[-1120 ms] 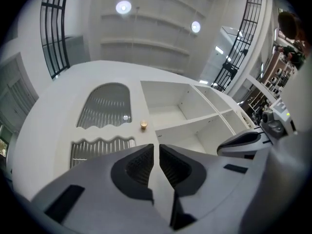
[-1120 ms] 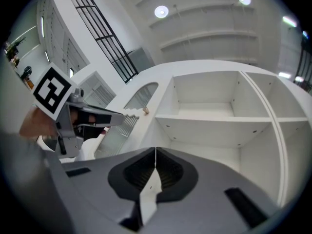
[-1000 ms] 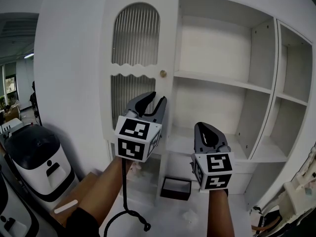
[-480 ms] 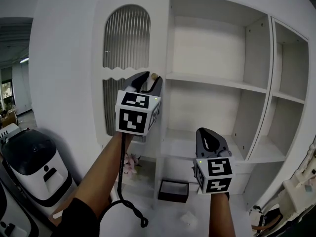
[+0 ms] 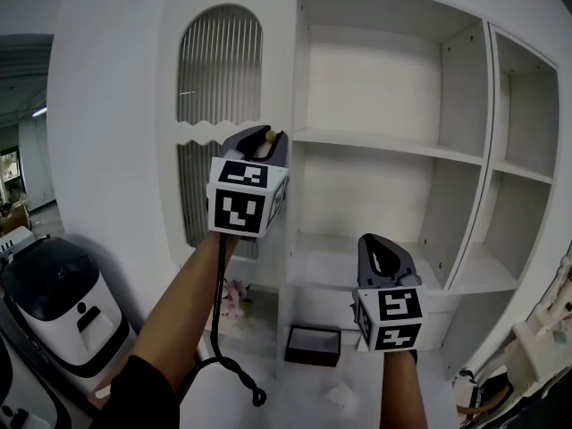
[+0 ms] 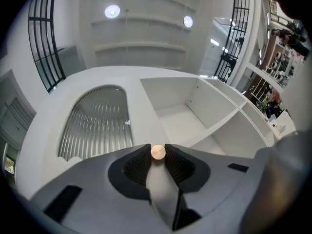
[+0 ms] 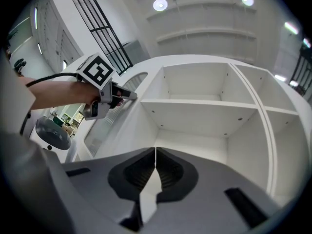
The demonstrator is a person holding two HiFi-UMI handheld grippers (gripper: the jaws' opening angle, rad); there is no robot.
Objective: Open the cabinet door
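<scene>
The white cabinet door (image 5: 223,79) has an arched ribbed glass panel and stands left of the open shelves. Its small round brass knob (image 5: 269,136) sits at the door's right edge. My left gripper (image 5: 264,138) is raised to that knob. In the left gripper view the knob (image 6: 158,151) lies between the tips of the left gripper (image 6: 157,153), whose jaws have just been closing and now press on it from both sides. My right gripper (image 5: 380,250) hangs lower, before the shelves, shut and empty, and the right gripper (image 7: 155,152) shows its tips together.
White open shelves (image 5: 384,141) fill the cabinet's right side. A white and black machine (image 5: 54,293) stands on the floor at lower left. A dark box (image 5: 313,344) lies under the cabinet. A black cable (image 5: 223,365) dangles from my left arm.
My left gripper has risen to the knob, and its jaws have gone from spread wide to closed round it. The right gripper has barely shifted.
</scene>
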